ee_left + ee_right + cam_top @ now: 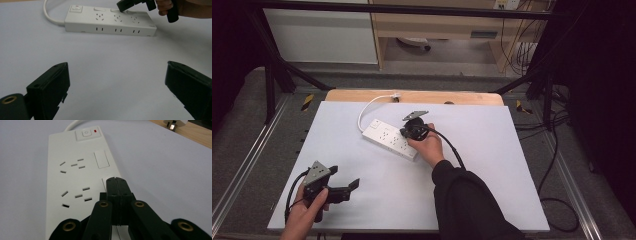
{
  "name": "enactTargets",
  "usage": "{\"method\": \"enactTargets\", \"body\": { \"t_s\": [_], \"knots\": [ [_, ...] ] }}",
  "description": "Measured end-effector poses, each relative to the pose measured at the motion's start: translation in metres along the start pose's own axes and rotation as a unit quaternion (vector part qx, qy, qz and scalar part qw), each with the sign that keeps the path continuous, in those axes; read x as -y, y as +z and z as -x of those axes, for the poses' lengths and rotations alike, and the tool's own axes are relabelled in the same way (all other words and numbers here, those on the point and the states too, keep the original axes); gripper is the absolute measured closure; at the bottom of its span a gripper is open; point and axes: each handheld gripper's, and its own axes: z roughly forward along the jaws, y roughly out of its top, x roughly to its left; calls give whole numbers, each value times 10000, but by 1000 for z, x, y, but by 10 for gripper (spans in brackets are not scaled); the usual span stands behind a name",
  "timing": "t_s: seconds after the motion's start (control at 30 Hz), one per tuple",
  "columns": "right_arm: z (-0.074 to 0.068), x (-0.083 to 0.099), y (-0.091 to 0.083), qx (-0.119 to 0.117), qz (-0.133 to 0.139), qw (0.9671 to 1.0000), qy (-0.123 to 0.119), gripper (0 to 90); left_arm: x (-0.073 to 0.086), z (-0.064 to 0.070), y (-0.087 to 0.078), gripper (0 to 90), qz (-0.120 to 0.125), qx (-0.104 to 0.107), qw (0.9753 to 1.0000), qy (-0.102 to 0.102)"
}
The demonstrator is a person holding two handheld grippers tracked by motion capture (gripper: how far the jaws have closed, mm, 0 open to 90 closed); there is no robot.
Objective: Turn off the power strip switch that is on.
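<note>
A white power strip (387, 137) (107, 23) (72, 177) lies flat mid-table, its white cord (367, 107) looping to the far edge. My right gripper (404, 132) (122, 6) (115, 181) is shut, its joined tips resting on a small white rocker switch along the strip's side. Another rocker switch (101, 159) and the main button (86, 133) with a red mark lie beyond the tips. My left gripper (344, 177) (117, 72) stands open near the front left, jaws wide apart over bare table, pointing at the strip.
The white table top (492, 165) has a wooden strip (462, 97) along its far edge, where the cord's white plug (396, 96) (173, 123) lies. Black cables (557, 150) trail on the floor at the right. A metal frame rail (242, 155) runs down the left.
</note>
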Motion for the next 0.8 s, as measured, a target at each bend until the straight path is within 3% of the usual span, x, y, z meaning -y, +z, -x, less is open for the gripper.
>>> {"method": "enactTargets", "body": {
  "t_s": [0.5,0.8],
  "knots": [
    [-2,-5,3,27,-61,10000,-15,900,0,0,0,58,3,11,10000,6],
    [4,-8,-5,50,120,9999,87,900,0,0,0,59,-5,10,10000,5]
  ]
}}
